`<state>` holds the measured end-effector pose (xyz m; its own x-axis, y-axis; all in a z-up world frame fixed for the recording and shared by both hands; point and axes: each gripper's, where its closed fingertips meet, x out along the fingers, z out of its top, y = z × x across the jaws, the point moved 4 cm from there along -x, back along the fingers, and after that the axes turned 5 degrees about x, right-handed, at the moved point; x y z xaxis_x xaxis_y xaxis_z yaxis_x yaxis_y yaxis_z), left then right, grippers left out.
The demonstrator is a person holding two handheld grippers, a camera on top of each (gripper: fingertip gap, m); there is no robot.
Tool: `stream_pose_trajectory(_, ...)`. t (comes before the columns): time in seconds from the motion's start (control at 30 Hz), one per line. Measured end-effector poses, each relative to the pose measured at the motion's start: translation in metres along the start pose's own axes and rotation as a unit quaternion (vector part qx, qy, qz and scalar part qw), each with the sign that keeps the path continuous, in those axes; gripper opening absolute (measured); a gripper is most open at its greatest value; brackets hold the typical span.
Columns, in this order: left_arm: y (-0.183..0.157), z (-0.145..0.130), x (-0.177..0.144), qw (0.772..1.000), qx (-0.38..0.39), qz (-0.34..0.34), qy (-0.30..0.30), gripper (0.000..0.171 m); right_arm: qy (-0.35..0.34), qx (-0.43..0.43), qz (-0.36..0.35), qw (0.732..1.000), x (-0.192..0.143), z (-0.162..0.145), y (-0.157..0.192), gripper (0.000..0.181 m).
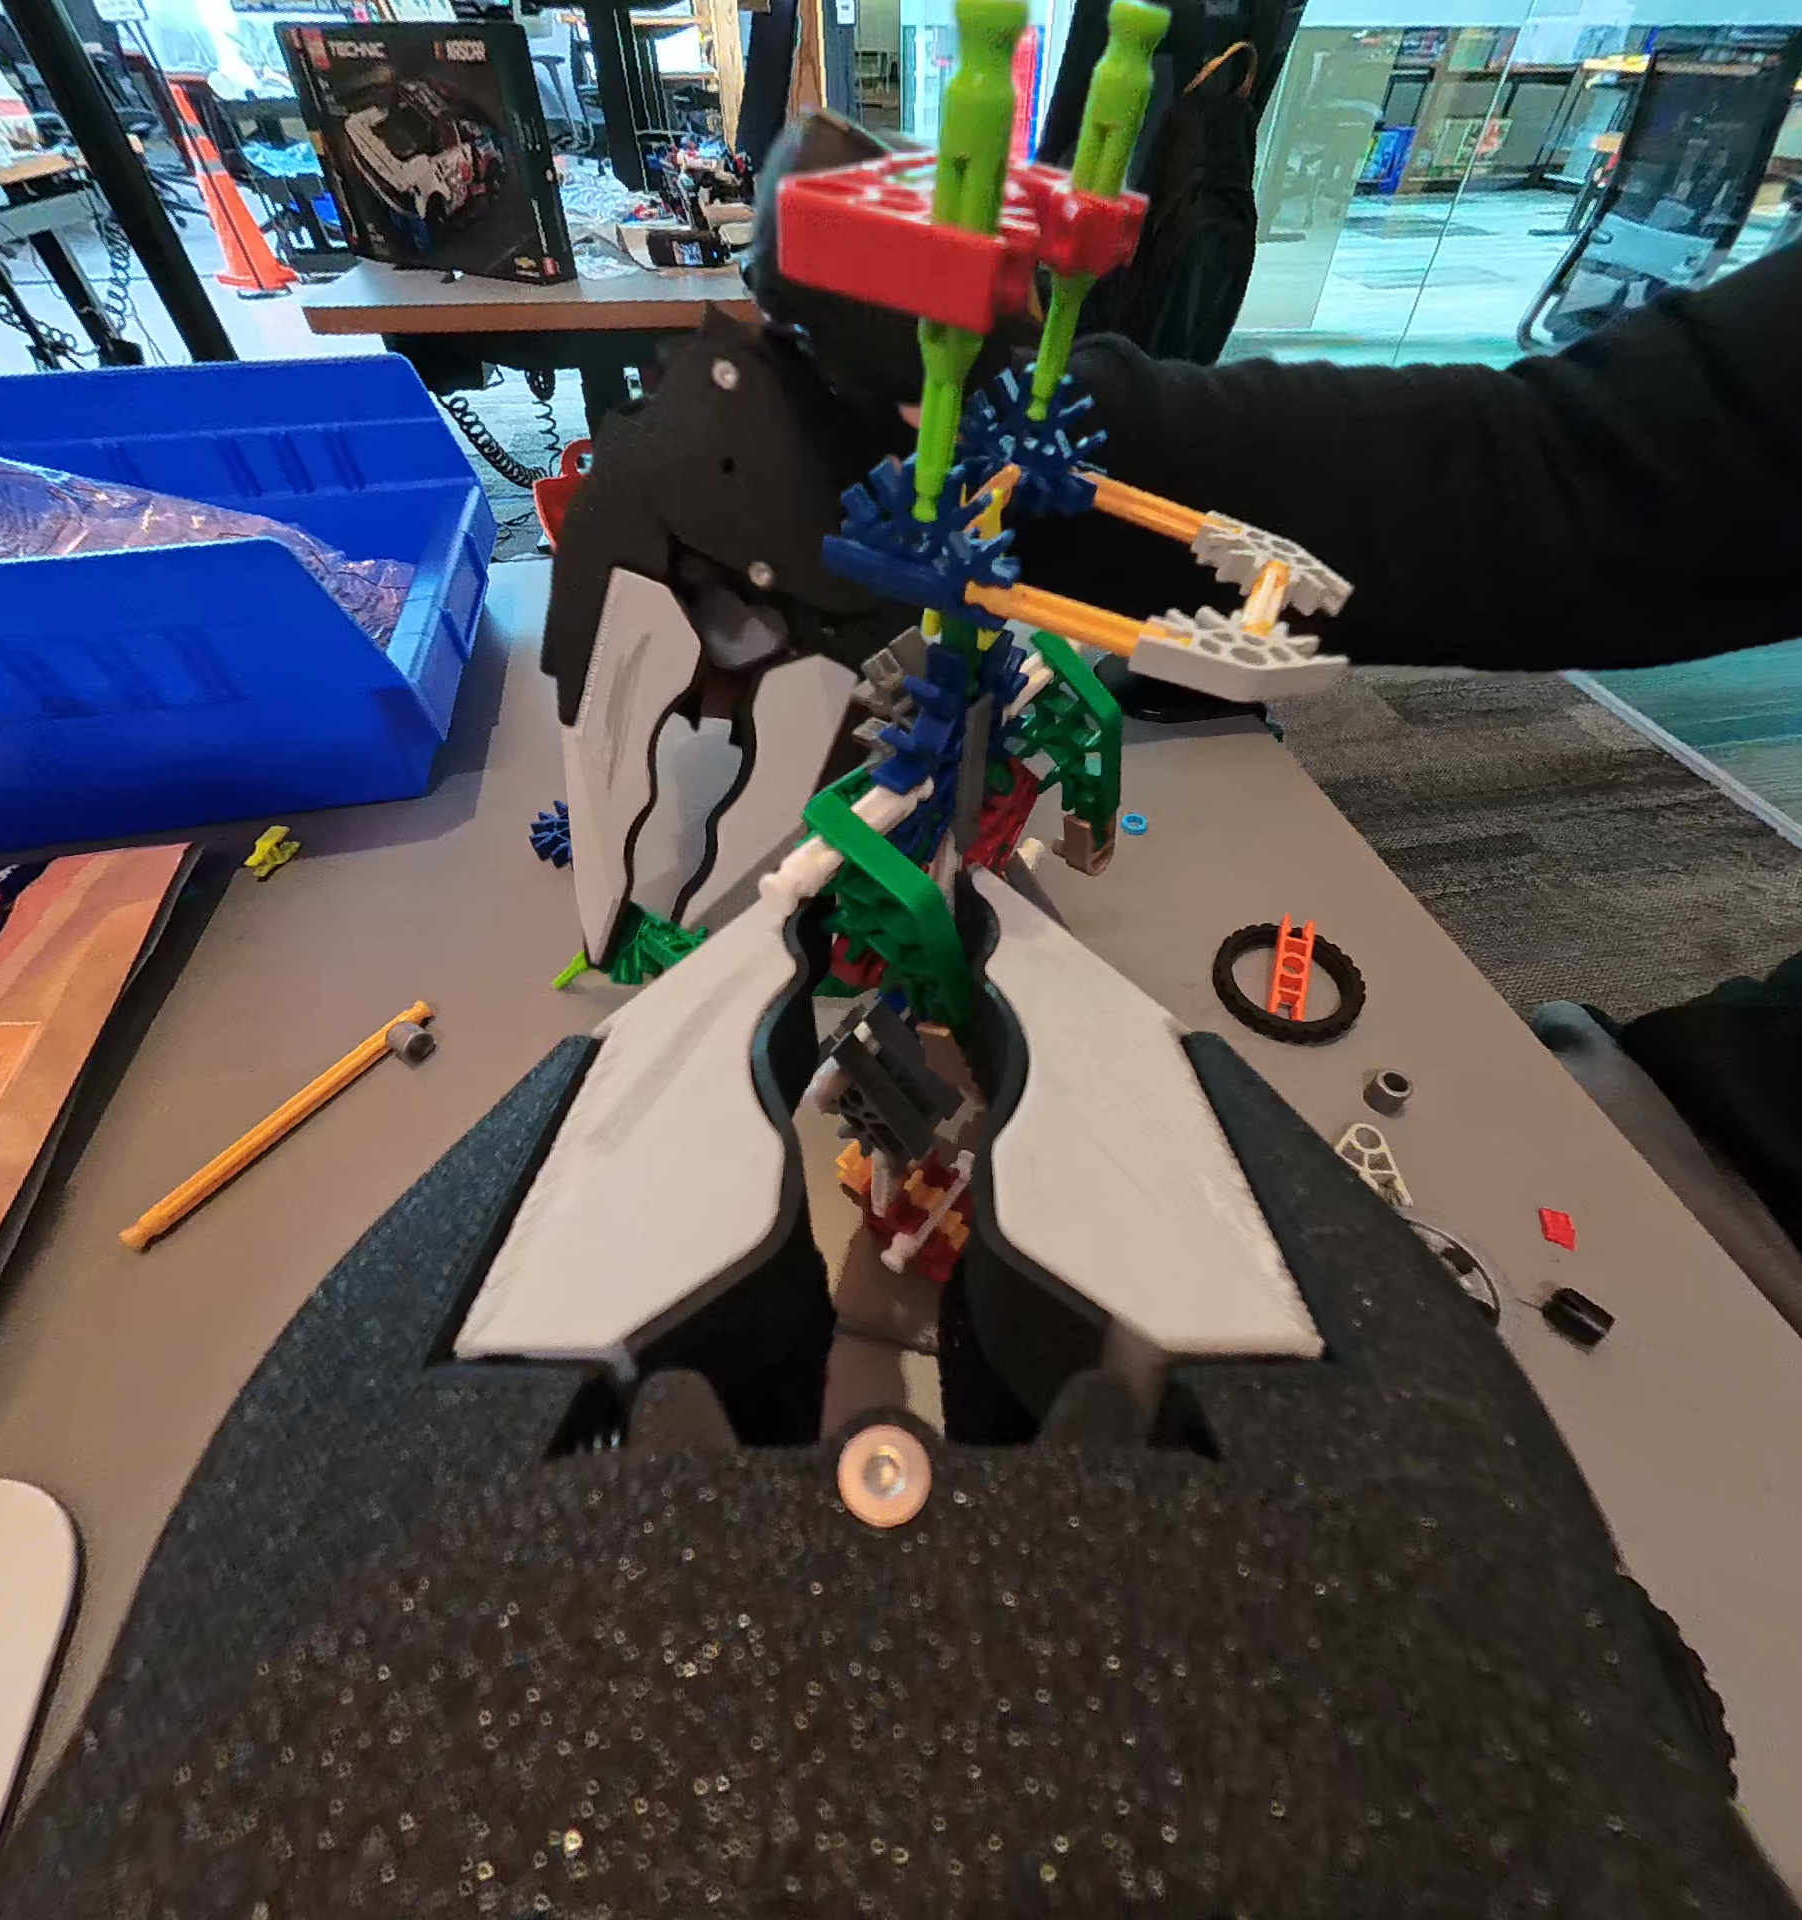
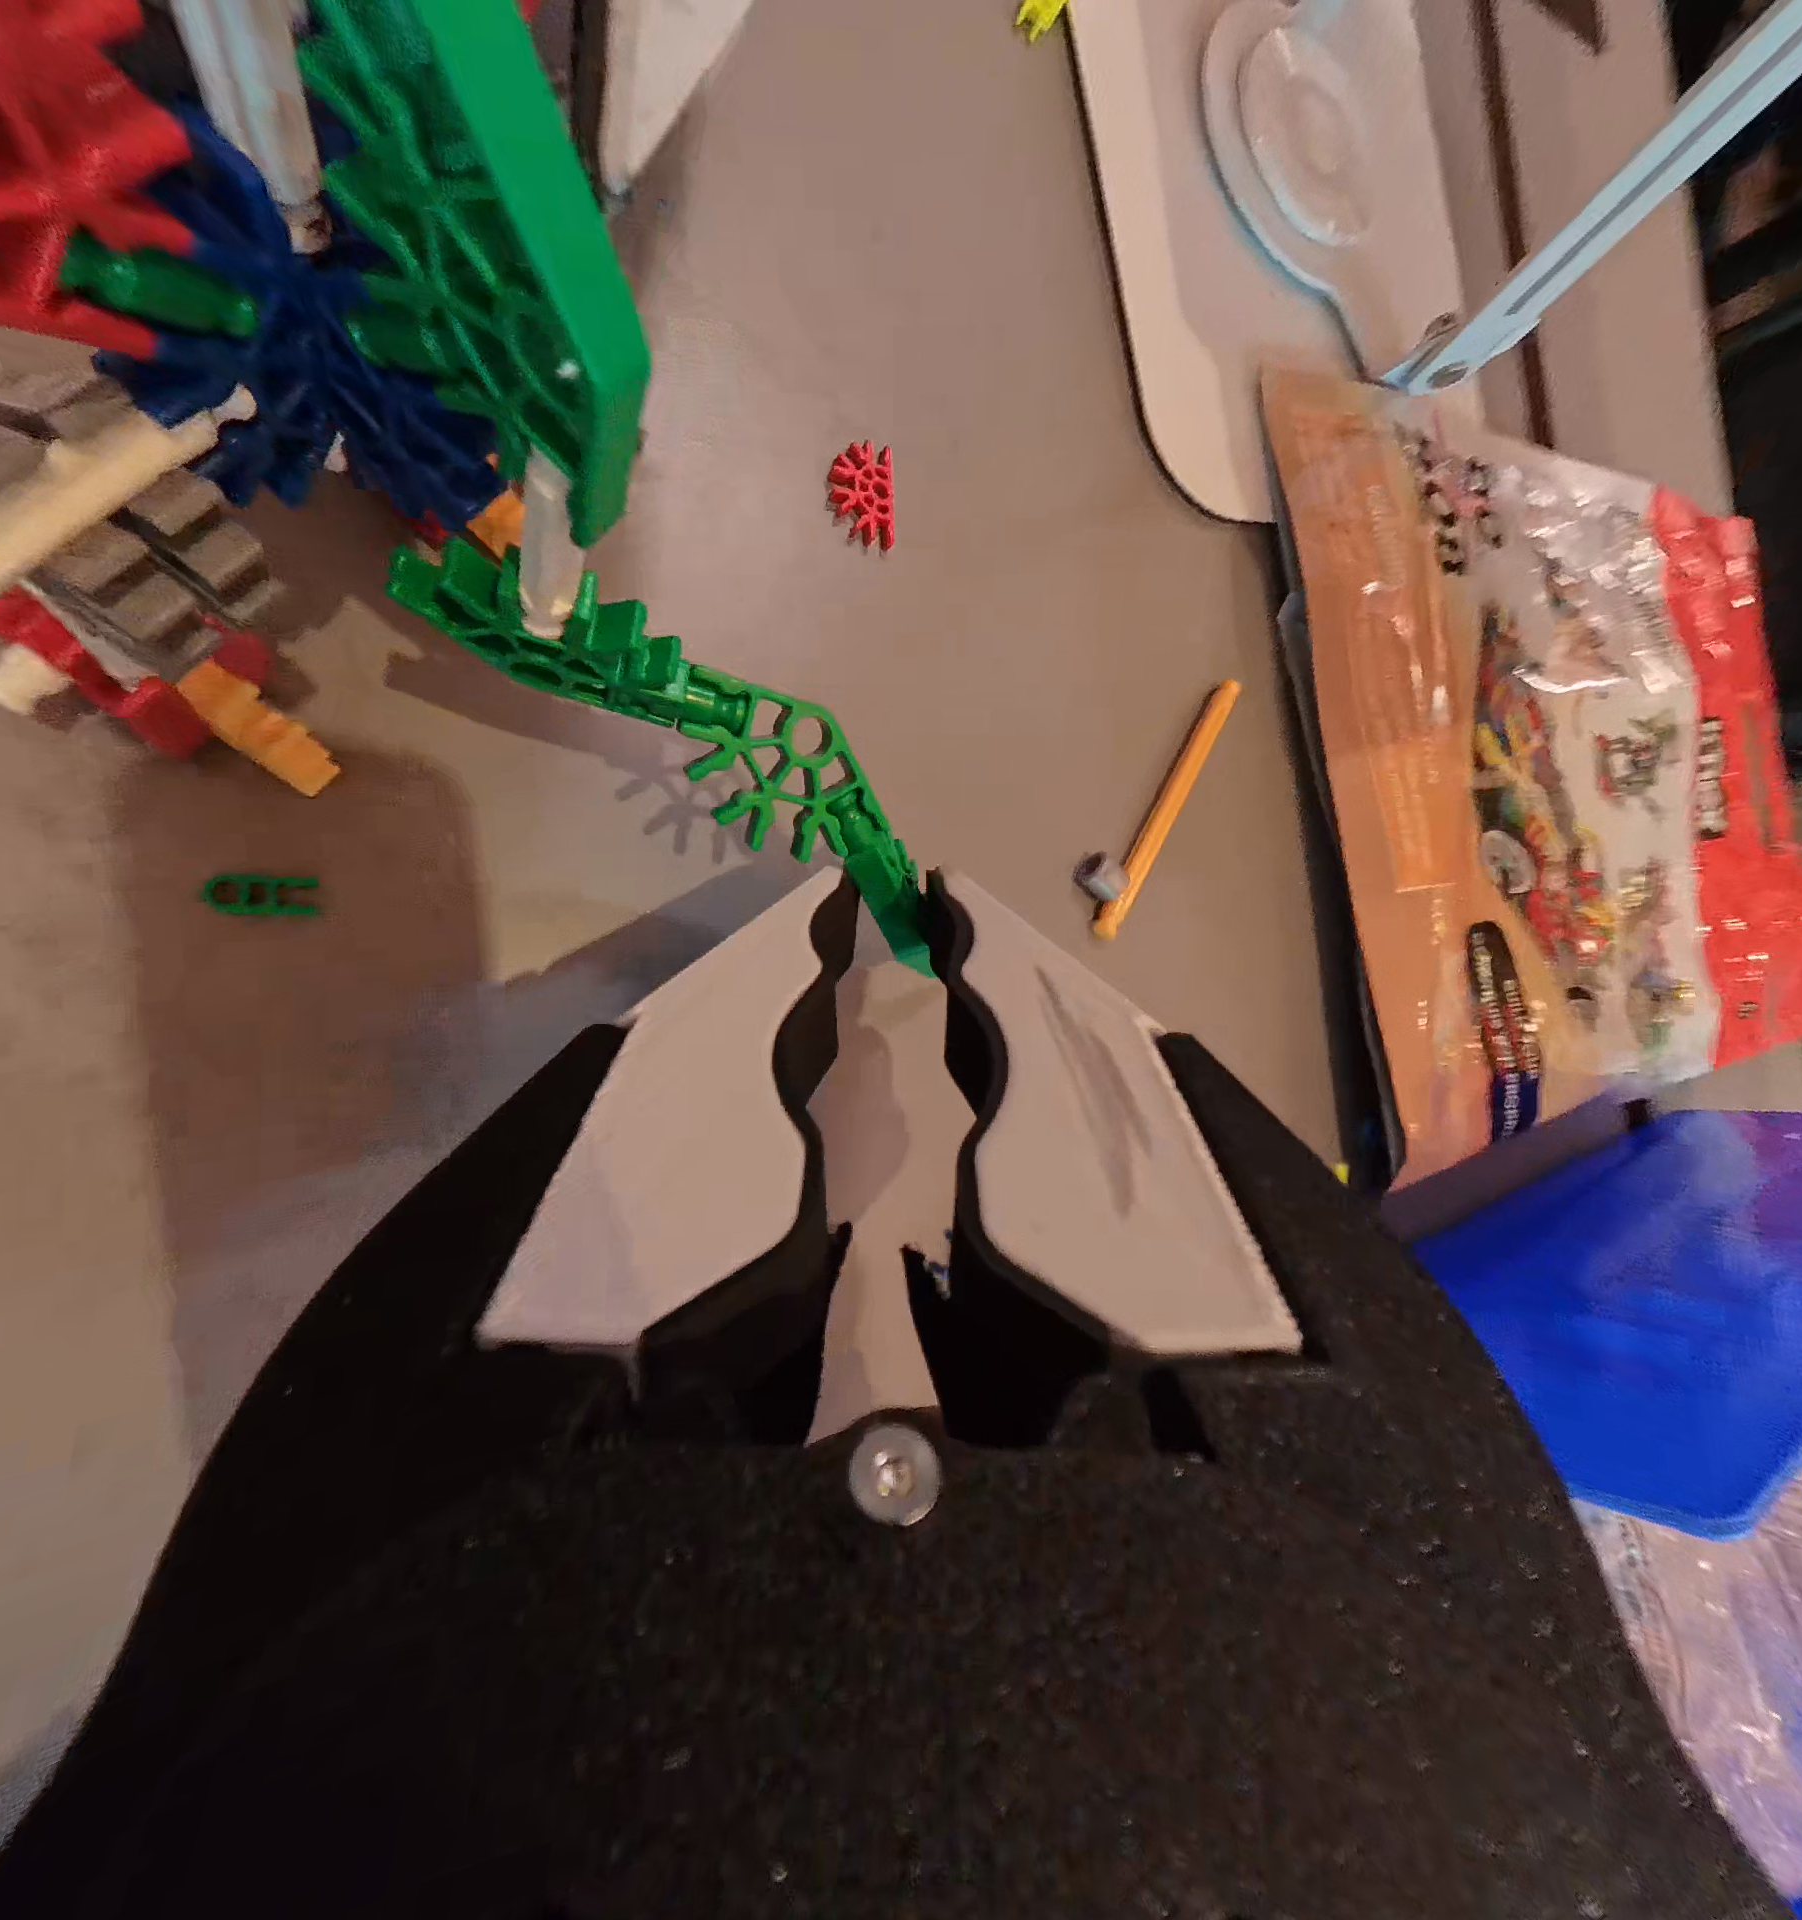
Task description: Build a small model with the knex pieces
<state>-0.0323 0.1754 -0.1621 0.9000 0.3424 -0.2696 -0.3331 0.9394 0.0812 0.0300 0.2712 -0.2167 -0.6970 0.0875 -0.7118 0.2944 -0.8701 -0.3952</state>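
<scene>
- The left gripper is closed on the lower part of the toy model, its fingers pressing on both sides; this keeps the model upright on the table.
- The right gripper is almost closed; its tips pinch the end of a green chain that hangs from the model's base, low over the table.
- An orange rod and a red connector lie apart; the blue bin stands at the table's edge.

We note a grey table on grey carpet at right, a second desk upper left, and glass partitions upper right.
</scene>
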Motion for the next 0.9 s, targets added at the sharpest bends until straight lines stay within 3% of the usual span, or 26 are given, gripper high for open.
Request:
stream_pose_trajectory(0.2, 0.002, -0.001, -0.002, 1.0, -0.001, 0.0, 0.003, 0.02, 0.05, 0.032, 0.111, 0.992, -0.008, -0.003, -0.003, 0.009)
stream_pose_trajectory(0.43, 0.003, -0.004, -0.002, 1.0, -0.006, 0.001, 0.006, 0.021, 0.11, 0.093, 0.245, 0.959, -0.013, -0.007, 0.001, 0.006)
stream_pose_trajectory(0.77, 0.004, -0.004, -0.003, 1.0, -0.015, -0.001, 0.003, 0.022, 0.059, 0.093, 0.206, 0.972, -0.019, -0.003, 0.002, 0.019)
stream_pose_trajectory(0.9, 0.004, -0.002, -0.004, 1.0, -0.016, 0.005, 0.002, 0.032, 0.043, 0.093, 0.165, 0.981, -0.025, -0.003, -0.003, 0.022)
